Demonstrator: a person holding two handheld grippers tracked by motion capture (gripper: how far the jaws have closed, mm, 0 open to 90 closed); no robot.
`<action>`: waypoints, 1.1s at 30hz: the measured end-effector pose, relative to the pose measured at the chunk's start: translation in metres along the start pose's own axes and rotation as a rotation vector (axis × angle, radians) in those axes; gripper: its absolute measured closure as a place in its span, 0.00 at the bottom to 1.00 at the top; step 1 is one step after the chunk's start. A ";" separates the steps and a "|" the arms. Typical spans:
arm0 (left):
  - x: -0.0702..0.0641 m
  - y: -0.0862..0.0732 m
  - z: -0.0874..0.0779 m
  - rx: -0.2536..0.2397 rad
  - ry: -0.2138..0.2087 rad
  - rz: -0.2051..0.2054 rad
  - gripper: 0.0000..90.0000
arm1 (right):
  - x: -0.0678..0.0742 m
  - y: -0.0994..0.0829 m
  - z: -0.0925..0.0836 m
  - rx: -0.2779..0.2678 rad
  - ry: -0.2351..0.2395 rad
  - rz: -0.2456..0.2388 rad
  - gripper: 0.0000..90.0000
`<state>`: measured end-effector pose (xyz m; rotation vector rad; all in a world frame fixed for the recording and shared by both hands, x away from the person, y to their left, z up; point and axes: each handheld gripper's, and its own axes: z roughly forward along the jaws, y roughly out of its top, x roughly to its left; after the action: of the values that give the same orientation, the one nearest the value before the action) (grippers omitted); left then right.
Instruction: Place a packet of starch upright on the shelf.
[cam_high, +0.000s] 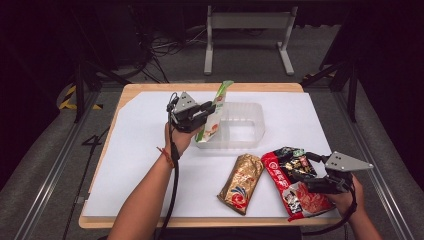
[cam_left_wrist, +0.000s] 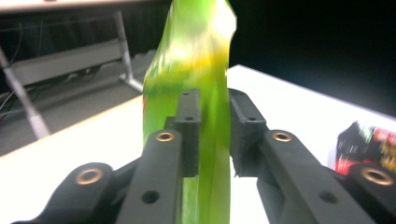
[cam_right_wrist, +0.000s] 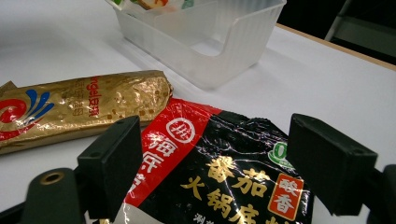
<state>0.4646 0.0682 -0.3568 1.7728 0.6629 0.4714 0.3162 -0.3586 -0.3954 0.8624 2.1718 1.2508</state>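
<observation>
Standing in the clear plastic bin's (cam_high: 252, 131) left edge, the green-topped pouch (cam_high: 214, 115) sits between the left gripper's (cam_high: 204, 111) loosened jaws; the right gripper (cam_high: 306, 170) straddles the red-black sachet (cam_high: 292, 182) unclenched.

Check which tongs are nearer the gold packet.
Right. The right tongs sit over the red bag right beside the gold packet; the left tongs are farther back at the bin.

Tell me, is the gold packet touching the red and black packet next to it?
Apart. The high view shows a strip of white table between the gold packet and the red and black packet.
</observation>
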 end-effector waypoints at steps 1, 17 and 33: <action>0.000 -0.003 -0.002 0.018 -0.009 0.007 0.83 | 0.000 0.000 0.000 0.001 0.000 0.000 0.21; -0.002 -0.035 -0.017 0.210 -0.002 0.110 0.79 | 0.002 -0.001 0.002 0.014 0.004 -0.003 0.21; -0.010 -0.045 0.011 0.368 0.070 0.220 0.84 | 0.002 0.000 0.002 0.015 0.007 -0.004 0.21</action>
<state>0.4547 0.0626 -0.4029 2.1999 0.6359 0.5913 0.3162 -0.3564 -0.3969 0.8602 2.1904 1.2385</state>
